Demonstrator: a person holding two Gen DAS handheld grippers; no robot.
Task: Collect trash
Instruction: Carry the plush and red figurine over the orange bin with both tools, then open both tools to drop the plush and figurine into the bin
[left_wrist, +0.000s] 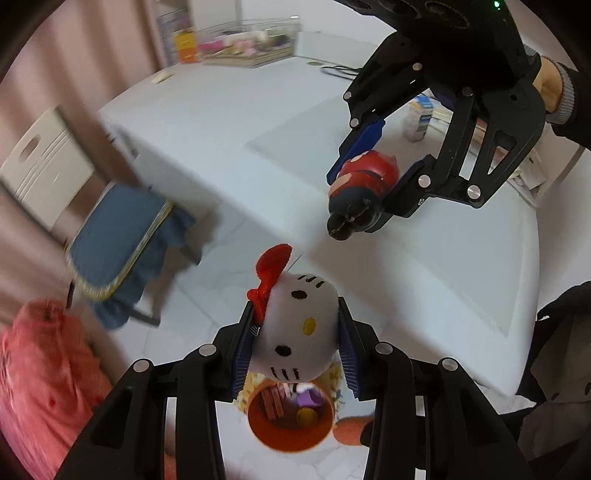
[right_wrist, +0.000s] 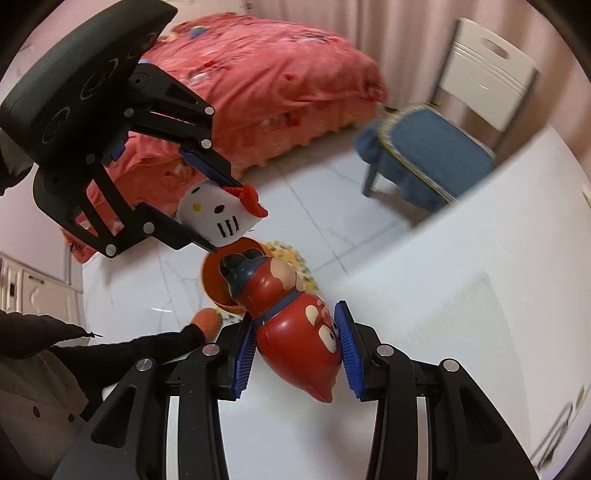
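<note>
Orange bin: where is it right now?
The orange bin stands on the floor beside the white table, almost straight below the white cat plush held in the left gripper. In the right wrist view the red toy figure partly hides it.

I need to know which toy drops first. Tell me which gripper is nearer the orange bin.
Left. The left gripper holds the cat plush right above the orange bin; the right gripper, holding the red figure, is over the white table.

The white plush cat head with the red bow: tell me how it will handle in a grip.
The white plush cat head probably squashes: it bulges between the left gripper pads. Fuzzy fabric suggests little slipping. Likely light and unbreakable.
</note>
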